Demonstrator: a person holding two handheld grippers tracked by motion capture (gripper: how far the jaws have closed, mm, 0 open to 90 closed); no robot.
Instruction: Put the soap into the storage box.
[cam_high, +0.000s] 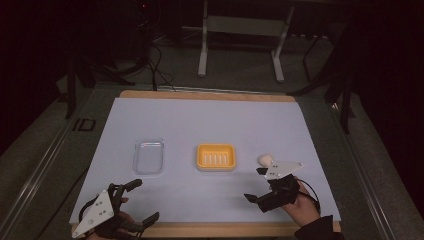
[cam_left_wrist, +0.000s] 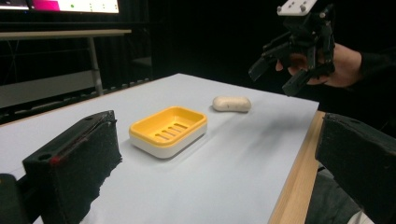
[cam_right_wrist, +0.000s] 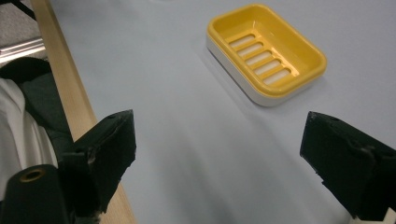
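My right gripper (cam_high: 256, 185) hangs above the near right part of the table (cam_high: 210, 120), jaws spread wide with nothing between them. The soap (cam_high: 265, 159), a pale rounded bar, lies on the sheet just beyond it, close to the gripper's grey plate in the high view. From my left gripper's view the soap (cam_left_wrist: 231, 103) sits flat on the sheet, apart from the dish and with bare table around it, and my right gripper (cam_left_wrist: 278, 70) hovers above and to the near side of it, not touching.

The yellow dish (cam_high: 215, 157) stands in the middle of the table, to the left of the soap, near it but with a clear gap between. Its slotted floor is bare. My right gripper's view looks down on the dish (cam_right_wrist: 266, 51) across open sheet, with the wooden edge (cam_right_wrist: 70, 88) running along the left.

A clear tray (cam_high: 148, 156) lies further left, well apart from the soap.

My left gripper (cam_high: 140, 201) rests at the near left corner, jaws wide apart and holding nothing, well away from the soap.
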